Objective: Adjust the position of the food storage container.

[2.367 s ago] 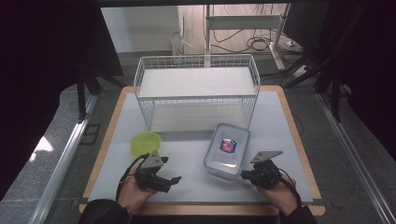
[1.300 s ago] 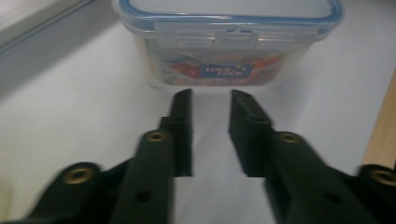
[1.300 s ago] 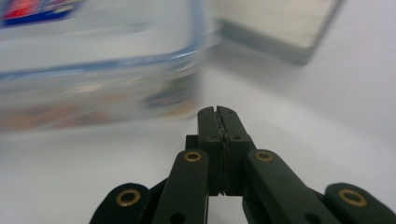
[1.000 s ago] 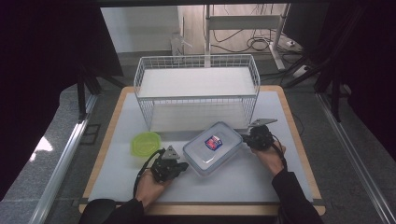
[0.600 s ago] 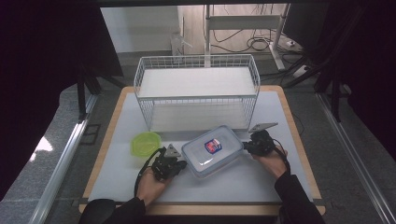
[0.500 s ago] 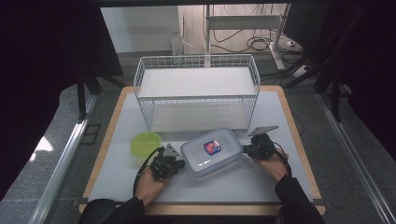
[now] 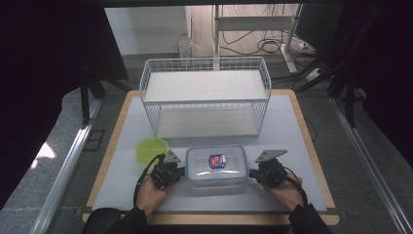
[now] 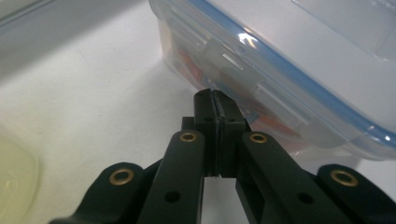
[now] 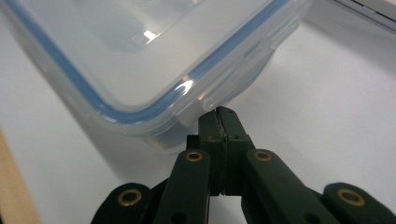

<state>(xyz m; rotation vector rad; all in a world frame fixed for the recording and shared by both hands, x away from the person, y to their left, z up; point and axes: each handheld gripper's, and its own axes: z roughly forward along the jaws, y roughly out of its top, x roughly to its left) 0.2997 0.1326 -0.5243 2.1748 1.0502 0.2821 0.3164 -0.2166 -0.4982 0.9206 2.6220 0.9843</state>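
Because nothing states the goal, the layout has to speak for itself: one white tabletop [image 7: 292, 126] spans the middle of the high view, and things sit on it in a loose line from top to bottom. Largest on it is one white wire basket rack [image 7: 204, 95], upper centre of the frame, standing upright with its open side facing the person, which would let something be slid in from the near side. Below it, at lower centre, lies one clear rectangular plastic container with a blue-sealed snap lid [image 7: 215, 165], flat on the tabletop with a small red-and-blue item visible inside.

It is squared to the rack, apparently because it is braced from both ends: the left tongs [image 7: 168, 171] meet its left end and the right tongs [image 7: 265, 171] its right end, one at each side, two in all. In the left gripper view the tongs [image 8: 216, 105] are pressed together with their tips against the container's side latch; in the right gripper view the tongs [image 9: 220, 122] are likewise pressed together, just under the lid's corner. They seem to push rather than pinch.

One lime-green plastic bowl [image 7: 151, 148] rests left of the container, apart from it.
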